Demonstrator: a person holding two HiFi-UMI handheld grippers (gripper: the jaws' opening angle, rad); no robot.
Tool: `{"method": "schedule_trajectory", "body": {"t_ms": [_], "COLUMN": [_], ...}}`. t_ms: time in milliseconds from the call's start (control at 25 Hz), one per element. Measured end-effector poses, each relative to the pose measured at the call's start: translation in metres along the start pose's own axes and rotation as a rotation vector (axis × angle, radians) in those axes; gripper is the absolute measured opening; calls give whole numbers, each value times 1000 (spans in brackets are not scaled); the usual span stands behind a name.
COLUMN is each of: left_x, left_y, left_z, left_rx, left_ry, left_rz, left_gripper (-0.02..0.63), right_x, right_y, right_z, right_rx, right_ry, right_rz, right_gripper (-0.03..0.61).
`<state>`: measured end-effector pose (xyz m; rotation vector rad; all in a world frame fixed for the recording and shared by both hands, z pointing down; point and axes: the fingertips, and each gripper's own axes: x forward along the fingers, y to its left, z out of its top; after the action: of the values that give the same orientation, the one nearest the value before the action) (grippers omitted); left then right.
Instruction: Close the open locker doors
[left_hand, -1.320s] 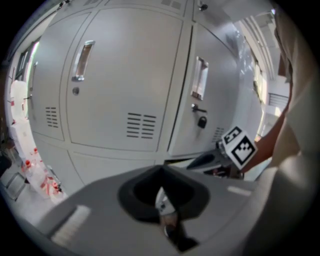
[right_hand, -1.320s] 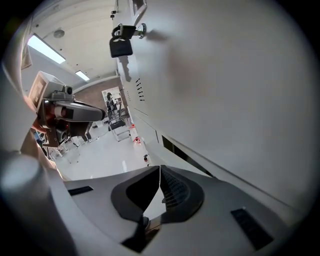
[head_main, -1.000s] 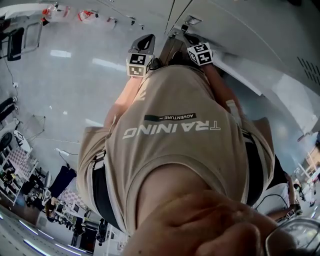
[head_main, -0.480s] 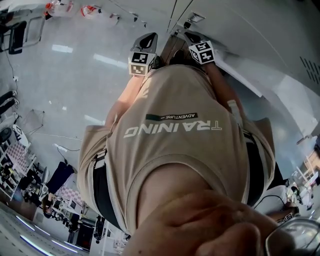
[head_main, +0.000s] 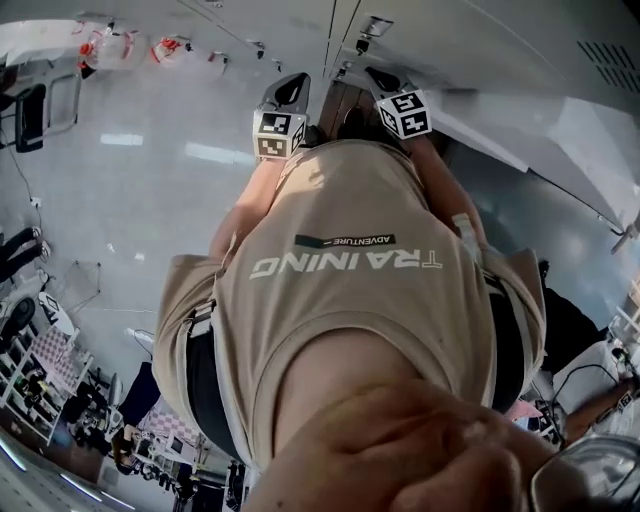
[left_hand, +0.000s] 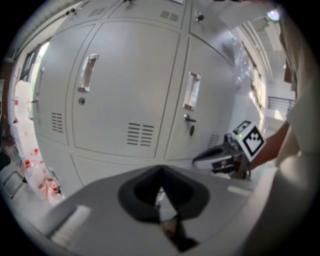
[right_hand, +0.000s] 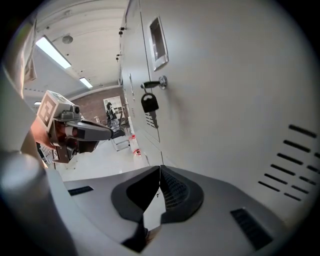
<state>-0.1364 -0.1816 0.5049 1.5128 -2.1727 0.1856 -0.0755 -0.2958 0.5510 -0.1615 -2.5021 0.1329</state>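
The person in the beige T-shirt (head_main: 350, 290) stood close against a bank of grey lockers (left_hand: 125, 85), a gripper in each hand. The left claw (left_hand: 160, 171) was pinched together at the tips with nothing in it, held out in front of the row. The right claw (right_hand: 160, 169) was closed and empty too. It rode just beside the face of a locker door (right_hand: 225, 90), though I could not tell whether it touched the metal.

Most of the job looked done to me: every door the left gripper view took in sat flush with its neighbours. The door by the right claw was the doubtful one. From over the person's shoulder it seemed to stand at a slant to the row, on their right side. I judged it not quite home, with a last push to go, but I could not be sure.

That door stood upright, its long axis vertical. Its recessed handle (right_hand: 157, 35) was high, the keyed lock (right_hand: 156, 82) sat beneath it with a black fob (right_hand: 149, 104) hanging down, and vent slots (right_hand: 295, 160) came lower. Its face looked out into the room, and its plane ran away from the right claw along the row.
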Motion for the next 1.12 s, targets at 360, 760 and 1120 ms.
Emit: {"method": "schedule_trajectory", "body": {"t_ms": [360,760,1120], "left_x": [-13,-34,-61], "left_y": [-44,-70,-141], "left_z": [13,34,11], "left_rx": [202,128,145], "left_ry": [-42,-142,-86], "left_rz": [-176,-152,-119], "left_gripper": [-1,-2,-2], "right_x": [-67,-114,-171], "right_y": [33,62,76], "right_z": [25,42,9], "right_rx": [124,82,51], "right_ry": [-163,-290,-349], "right_rz": [-132,-101,-47], "right_gripper": [14,14,14]}}
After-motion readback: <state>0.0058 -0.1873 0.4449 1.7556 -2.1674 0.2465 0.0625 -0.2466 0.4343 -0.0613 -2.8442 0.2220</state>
